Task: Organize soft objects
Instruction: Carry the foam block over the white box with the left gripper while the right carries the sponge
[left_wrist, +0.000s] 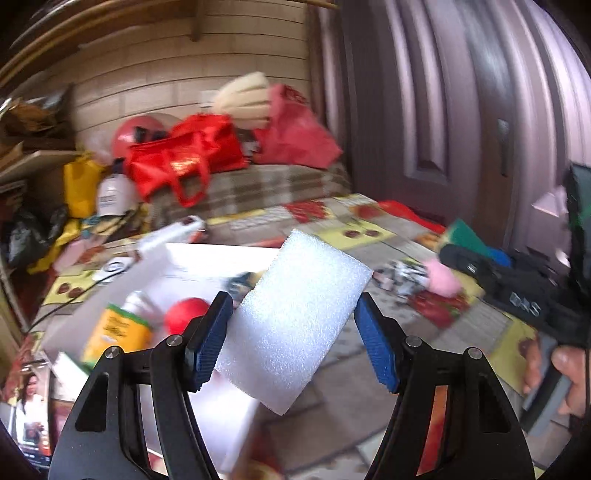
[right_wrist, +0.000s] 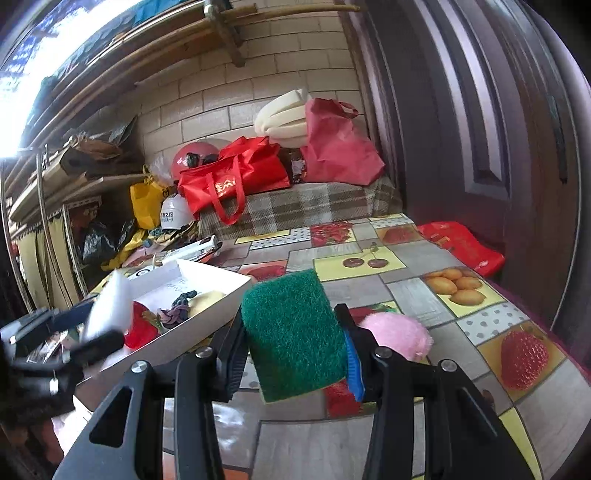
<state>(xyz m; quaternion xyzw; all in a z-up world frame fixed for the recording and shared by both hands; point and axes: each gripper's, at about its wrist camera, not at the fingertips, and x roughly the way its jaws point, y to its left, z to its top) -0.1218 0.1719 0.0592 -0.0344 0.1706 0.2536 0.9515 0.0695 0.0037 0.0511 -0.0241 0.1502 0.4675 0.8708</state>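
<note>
Fruit-print tablecloth (right_wrist: 406, 266), cluttered brick-walled room behind. White tray (right_wrist: 207, 295) already holds a red soft item and fabric scraps. Left gripper (left_wrist: 291, 332) clamps a white foam block (left_wrist: 295, 317) above the tray; right gripper (right_wrist: 291, 354) pinches a green scouring pad (right_wrist: 291, 332). Pink plush (right_wrist: 399, 332) lies on the cloth, unsorted.

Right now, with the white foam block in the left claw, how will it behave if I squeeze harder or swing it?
The white foam block looks airy and open-celled, so probably very light and compressible. It sits tilted in the left claw, so it may twist. Its rough surface likely resists slipping.
</note>
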